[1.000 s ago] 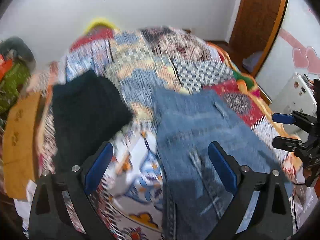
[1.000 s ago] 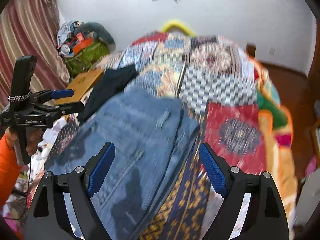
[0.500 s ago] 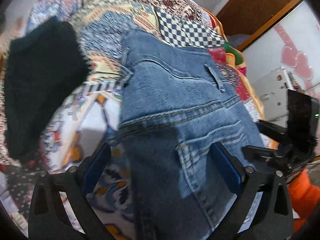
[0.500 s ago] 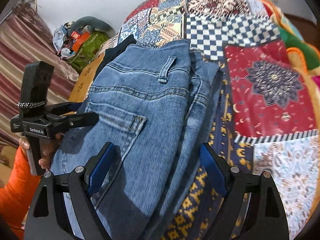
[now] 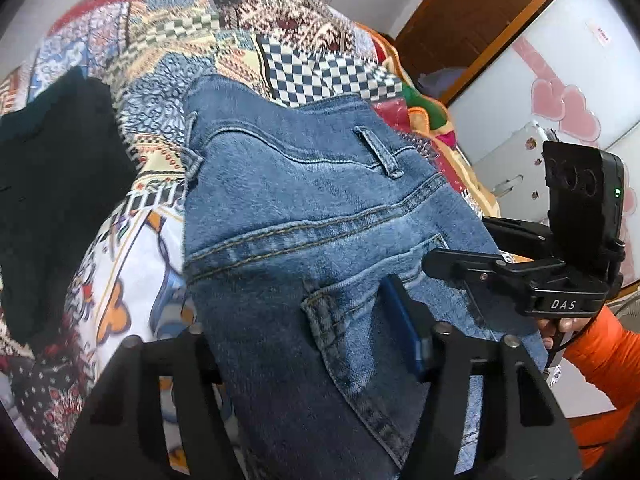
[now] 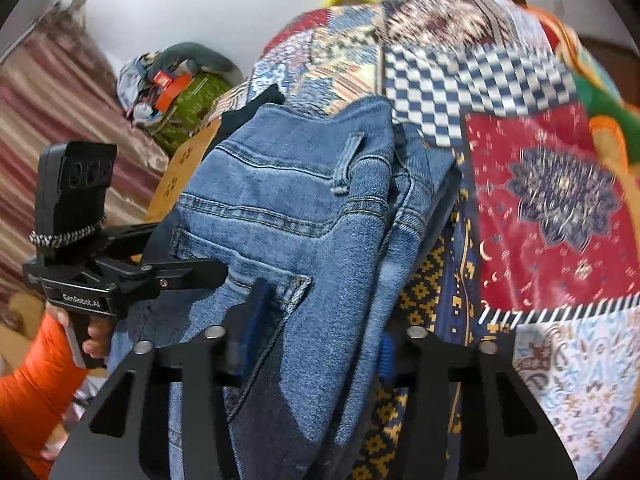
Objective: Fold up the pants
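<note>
Bed (image 5: 168, 52): covered by a patchwork quilt (image 6: 552, 184) of checks, red panels and blue prints; it carries everything else.
Jeans (image 5: 304, 216): blue denim, lying on the quilt with the waistband away from the cameras, a belt loop and back pocket facing up; in the right wrist view the far edge shows stacked layers of denim.
Black garment (image 5: 52, 184): folded, on the quilt to the left of the jeans, apart from them.
Left gripper (image 5: 312, 344): its jaws are closing, with the near left part of the jeans between them; the blue pad (image 5: 400, 320) on one side lies against the denim by the pocket.
Right gripper (image 6: 320, 336): its jaws are closing, with the near right edge of the jeans between them; denim bunches up between the fingers.
Sleeve (image 5: 600, 356): orange, behind the right gripper's handle.
</note>
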### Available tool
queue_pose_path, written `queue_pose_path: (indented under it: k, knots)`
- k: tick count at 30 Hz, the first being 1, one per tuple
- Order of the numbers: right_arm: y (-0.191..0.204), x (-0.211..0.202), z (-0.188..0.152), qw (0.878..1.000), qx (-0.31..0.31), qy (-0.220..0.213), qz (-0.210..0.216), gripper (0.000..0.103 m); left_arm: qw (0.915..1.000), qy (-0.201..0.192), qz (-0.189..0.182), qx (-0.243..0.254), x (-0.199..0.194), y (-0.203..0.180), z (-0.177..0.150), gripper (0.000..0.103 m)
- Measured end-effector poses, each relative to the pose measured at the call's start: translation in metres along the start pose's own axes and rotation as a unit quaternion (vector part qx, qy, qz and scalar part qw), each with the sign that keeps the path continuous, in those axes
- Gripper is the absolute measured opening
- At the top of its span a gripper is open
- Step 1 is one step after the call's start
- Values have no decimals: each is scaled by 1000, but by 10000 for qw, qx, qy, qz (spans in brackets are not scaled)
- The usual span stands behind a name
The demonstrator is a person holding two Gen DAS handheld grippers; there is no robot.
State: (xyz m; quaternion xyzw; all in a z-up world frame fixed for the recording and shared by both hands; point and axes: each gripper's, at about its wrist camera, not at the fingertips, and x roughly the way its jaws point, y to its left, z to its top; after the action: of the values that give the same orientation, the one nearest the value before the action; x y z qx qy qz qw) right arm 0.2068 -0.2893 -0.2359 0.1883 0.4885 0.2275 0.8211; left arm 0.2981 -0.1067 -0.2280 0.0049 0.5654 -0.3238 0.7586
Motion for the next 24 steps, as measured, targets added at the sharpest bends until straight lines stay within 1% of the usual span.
queue_pose_path:
  k: [1,2,5,7,10,14,17,21,24]
  knots:
    - [6,-3,-1,9999,-129,-14,-41,36,10000,-60,14,-22,-5,0,-2,55]
    - [9,-6,-2,9998,-197,-41,-55,35,9998,-158,22,-74,-14,0,-5,53]
    - [26,-17,0,9989,-447,-128,-52,32,9988,-477,119,-82,-41,-1,-13,50]
    - [43,-24,4,9975,-658,-251,-39,30,9973,-684,267,-24,-61,-1,-17,48]
    - [70,-32,16,9945,-945,-449,19,29,9923,-1102,572,29,-99,0,-22,47]
    - [107,-34,38,9890,-1303,-689,158,29,9816,-1664,937,-28,-146,13,-23,47]
    - [134,-31,58,9836,-1563,-850,282,28,9727,-1994,1179,-146,-173,30,-20,47]
    - [165,-15,91,9761,-1905,-970,393,27,9608,-2339,1452,-320,-198,61,-9,47]
    - [186,0,116,9709,-2126,-1011,445,27,9547,-2491,1560,-476,-206,88,3,47]
